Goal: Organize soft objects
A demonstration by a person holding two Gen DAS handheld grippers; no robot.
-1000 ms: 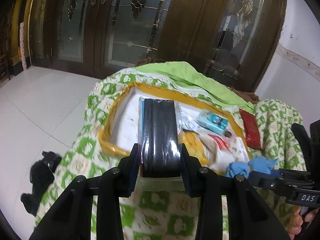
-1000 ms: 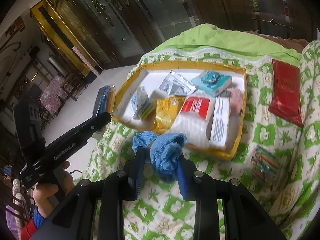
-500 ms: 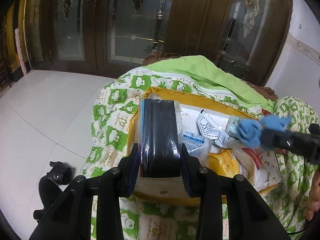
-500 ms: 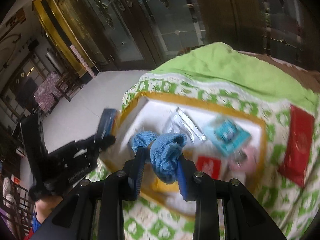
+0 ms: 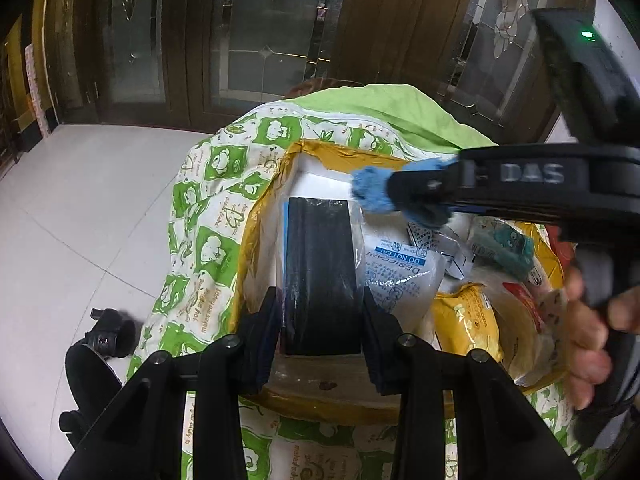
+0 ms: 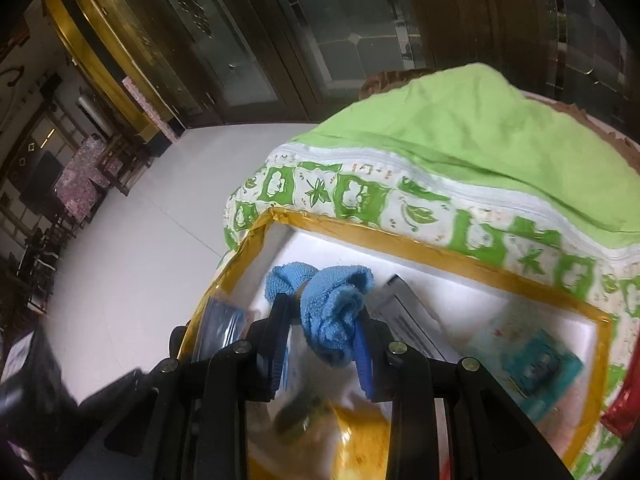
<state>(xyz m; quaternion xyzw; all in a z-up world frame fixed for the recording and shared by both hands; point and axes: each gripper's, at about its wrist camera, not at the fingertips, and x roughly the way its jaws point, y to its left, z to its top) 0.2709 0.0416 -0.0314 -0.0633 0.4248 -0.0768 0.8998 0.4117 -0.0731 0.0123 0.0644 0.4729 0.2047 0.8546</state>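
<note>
A shallow white box with a yellow taped rim (image 5: 280,196) (image 6: 400,240) lies on a green-and-white patterned cover. My left gripper (image 5: 320,320) is shut on a black packet in clear wrap (image 5: 318,272), held over the box's left end. My right gripper (image 6: 320,340) is shut on a bunched blue cloth (image 6: 332,304) above the box's far left corner. In the left wrist view that blue cloth (image 5: 372,192) and the right gripper's black body cross in from the right, just beyond the black packet.
Inside the box lie a white desiccant sachet (image 5: 396,276), a yellow pouch (image 5: 468,320) and a teal packet (image 5: 508,248) (image 6: 540,364). A plain green cloth (image 6: 480,140) covers the far end. A red pack (image 6: 624,404) lies right of the box. A black object (image 5: 100,344) sits on the white floor.
Both grippers moved in over the box. The right one swept left across it with the blue cloth, reaching its far left corner. The black packet came over the box's left end.
</note>
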